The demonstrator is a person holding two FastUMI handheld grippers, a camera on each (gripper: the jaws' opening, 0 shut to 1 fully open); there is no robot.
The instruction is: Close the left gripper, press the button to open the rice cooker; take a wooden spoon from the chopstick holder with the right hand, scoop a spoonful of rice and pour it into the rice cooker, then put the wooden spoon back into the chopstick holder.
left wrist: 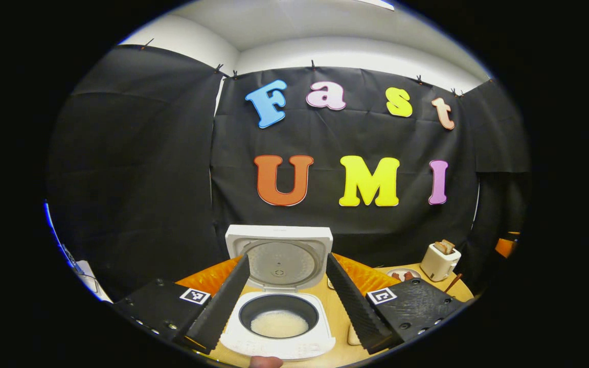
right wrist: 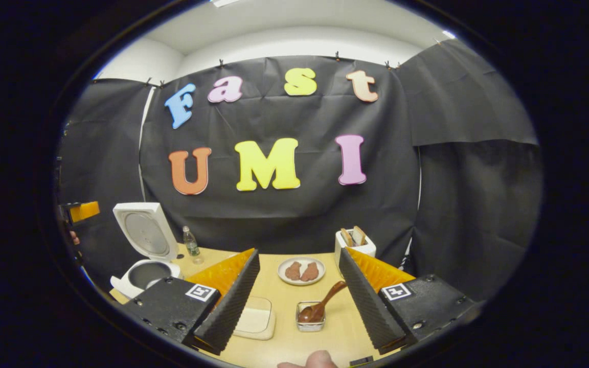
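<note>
Wooden tabletop (right wrist: 284,337) before me: cooker (left wrist: 278,317) stands lid-up with rice in its pot, framed by my released left gripper (left wrist: 279,301). My right gripper (right wrist: 299,301), likewise released, brackets the spoon (right wrist: 320,305) resting in its holder (right wrist: 311,317), beside a rice box (right wrist: 256,317).

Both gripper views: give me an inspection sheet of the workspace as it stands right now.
Surface: light wooden table, bare between the things.
Job's things: rice cooker with lid up, rice in its dark pot; wooden spoon bowl-down in the small clear holder; shallow rice container beside the holder.
Clutter: toaster with bread slices, plate with two brown pieces, bottle by the cooker.
Grippers: left gripper open, fingers either side of the cooker; right gripper open, holding nothing, spoon holder between its fingers.
Cables: nothing seen.
Surroundings: black cloth booth wall, white ceiling.
</note>
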